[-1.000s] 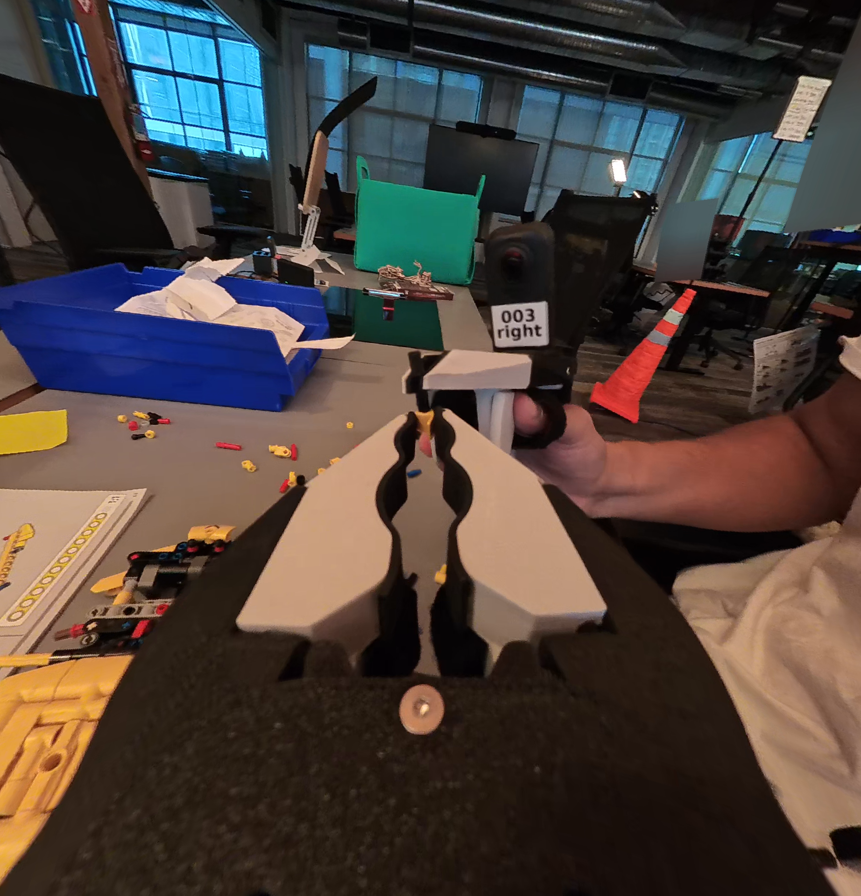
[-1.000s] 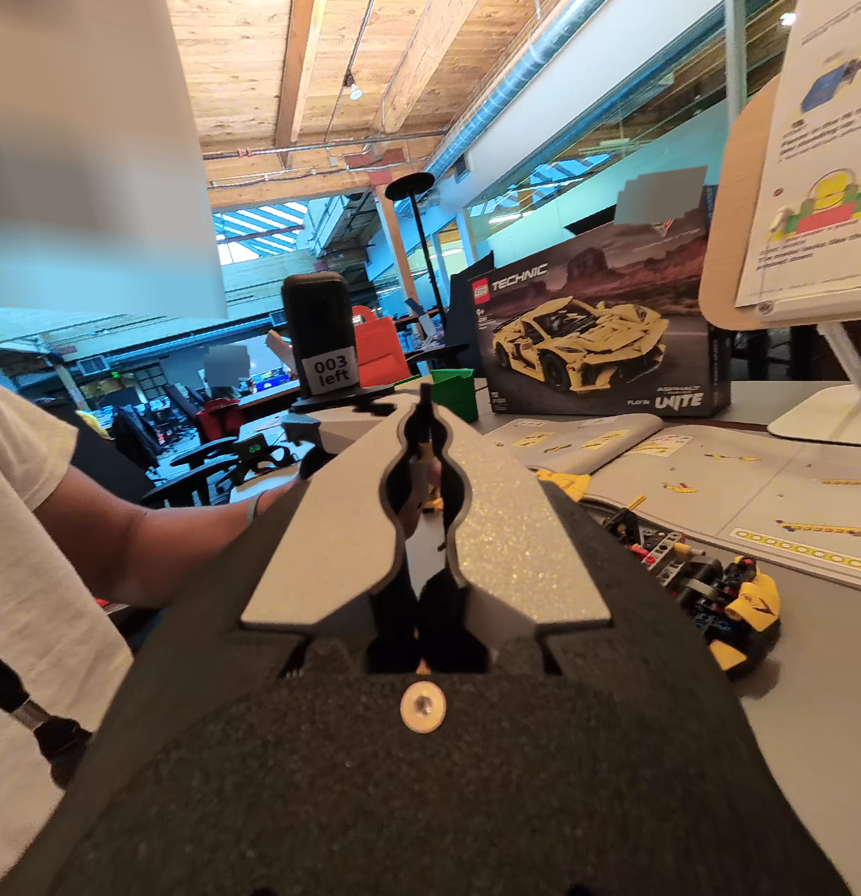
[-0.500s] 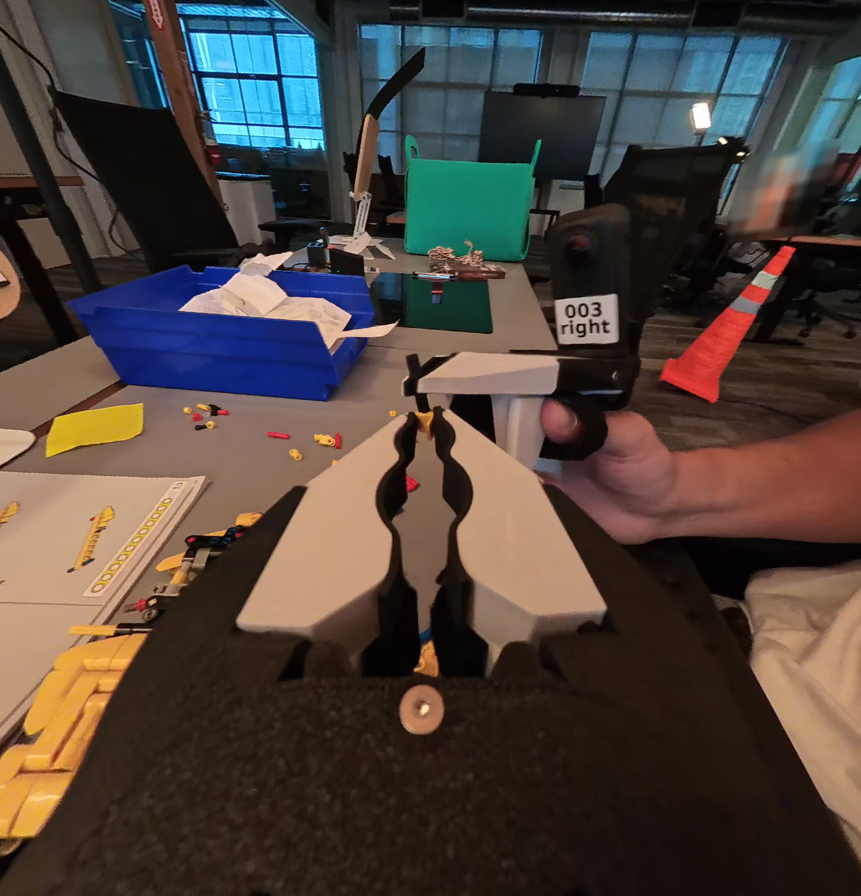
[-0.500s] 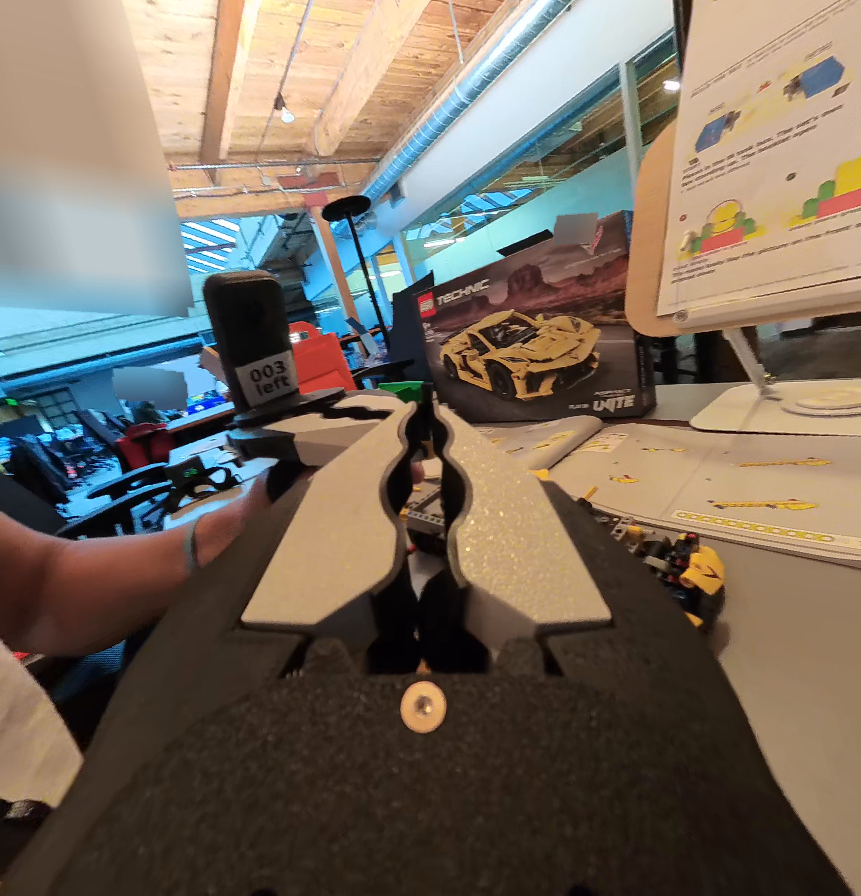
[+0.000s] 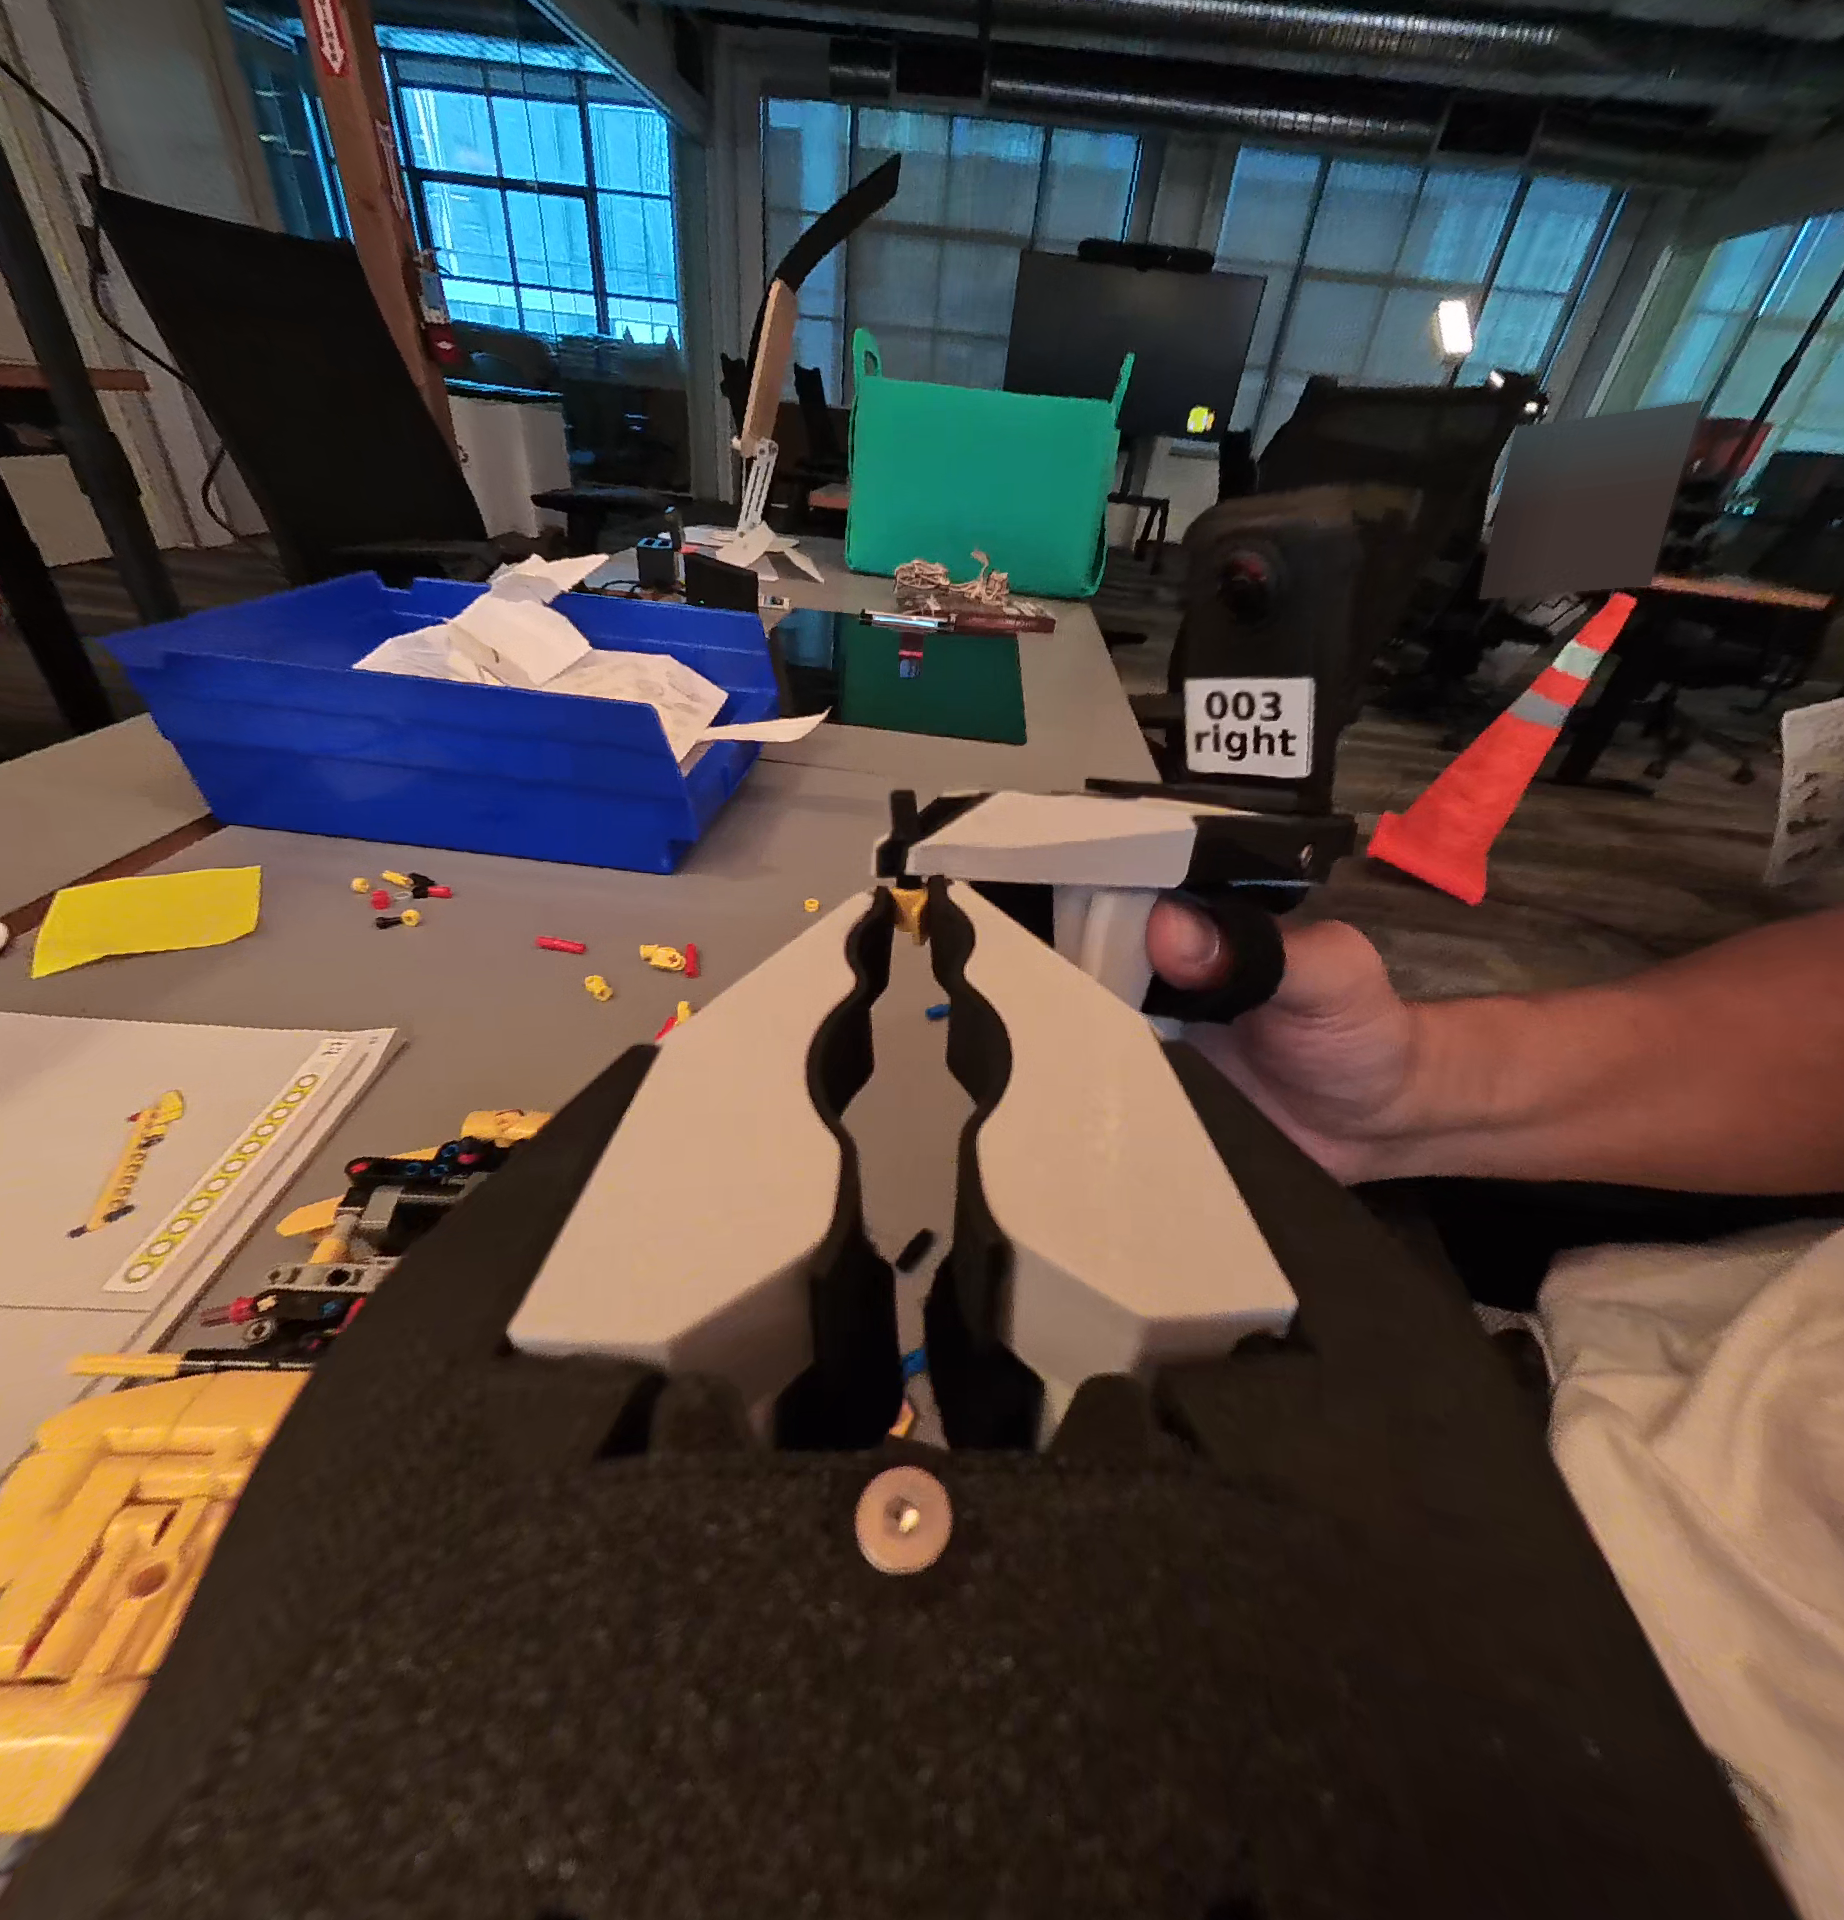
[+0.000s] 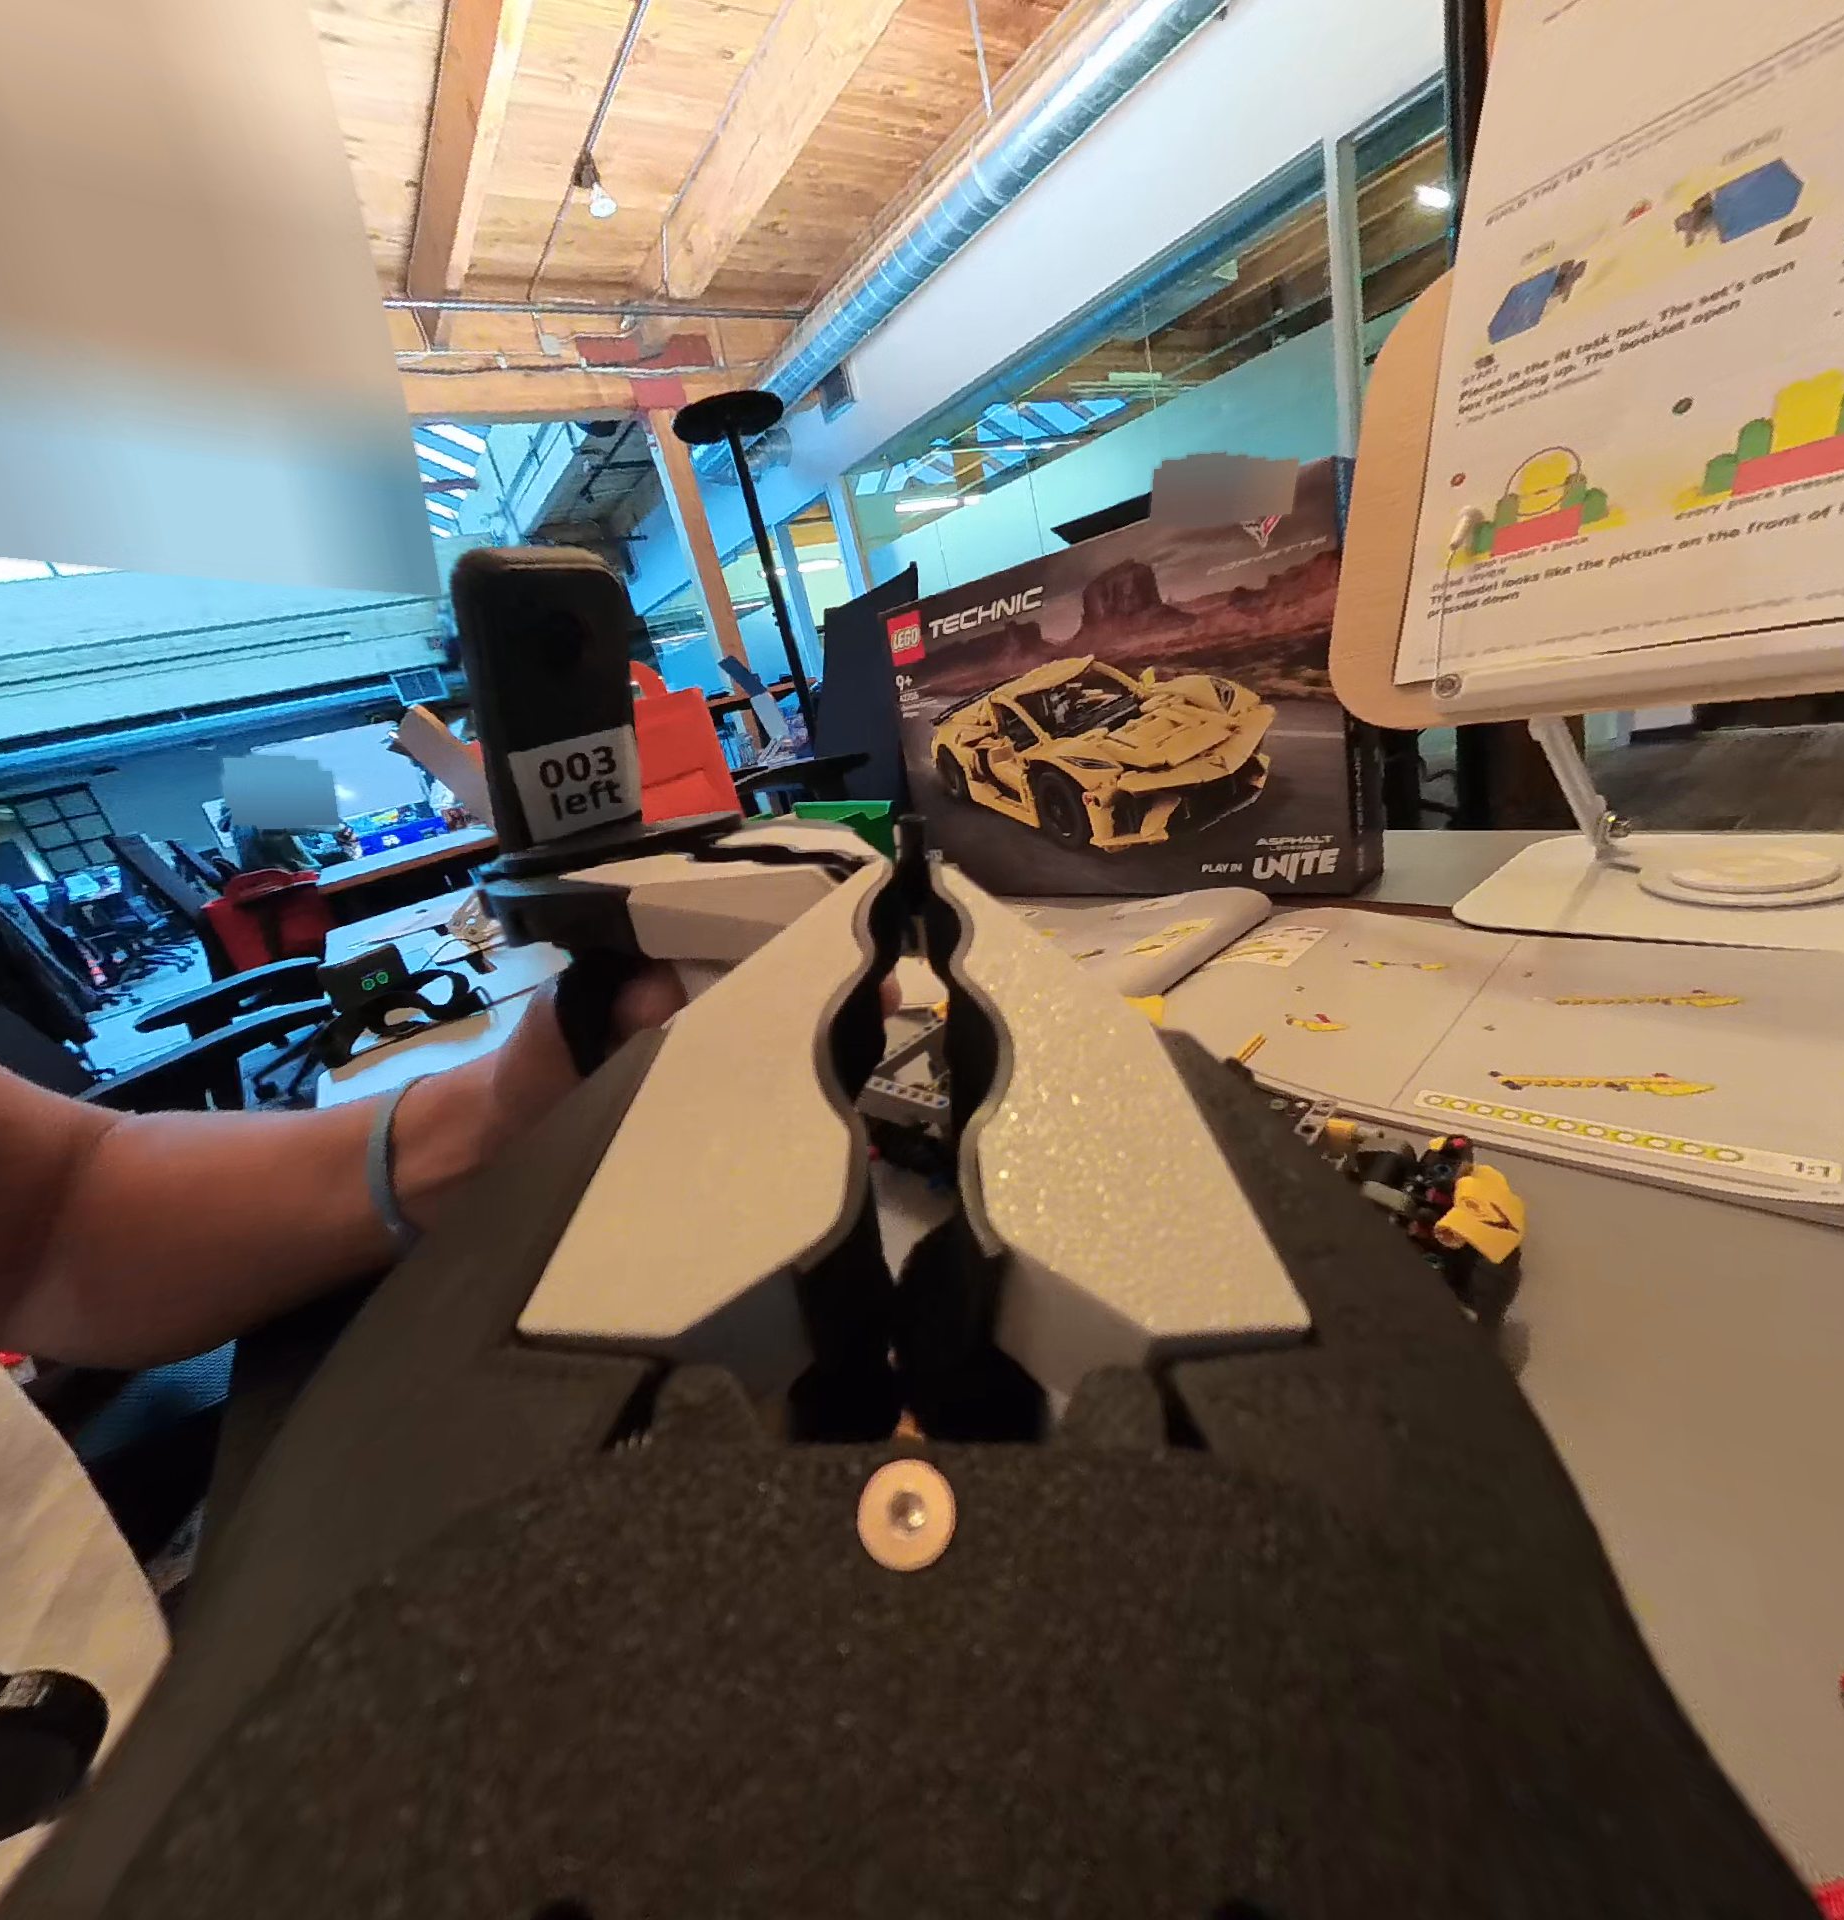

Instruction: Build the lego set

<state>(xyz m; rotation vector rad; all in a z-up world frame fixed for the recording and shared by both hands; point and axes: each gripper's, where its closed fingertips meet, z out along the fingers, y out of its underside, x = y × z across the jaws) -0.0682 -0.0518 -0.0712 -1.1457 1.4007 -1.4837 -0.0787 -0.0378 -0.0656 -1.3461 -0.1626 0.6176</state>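
both grippers are held up over the grey table (image 5: 502, 997), tips nearly meeting in mid-air. the left gripper (image 5: 910, 906) is pinched almost shut on a small yellow piece (image 5: 910, 914) right at its tips. the right gripper (image 6: 910, 868) is closed down on a thin black pin (image 6: 910, 844) that pokes up out of its tips, and in the left wrist view that right gripper (image 5: 902, 842) comes in from the side just above the yellow piece, can't tell if they actually touch. the half-built chassis (image 5: 367, 1236), black and grey with yellow bits, sits on the table beside the open instruction booklet (image 5: 149, 1153), below and left of the grippers. a big yellow body section (image 5: 97, 1507) lies nearer the front-left edge. loose pins (image 5: 627, 951) are scattered on the table in front of the blue bin (image 5: 430, 748) stuffed with paper. the set's box (image 6: 1126, 727) stands upright at the back of the table.
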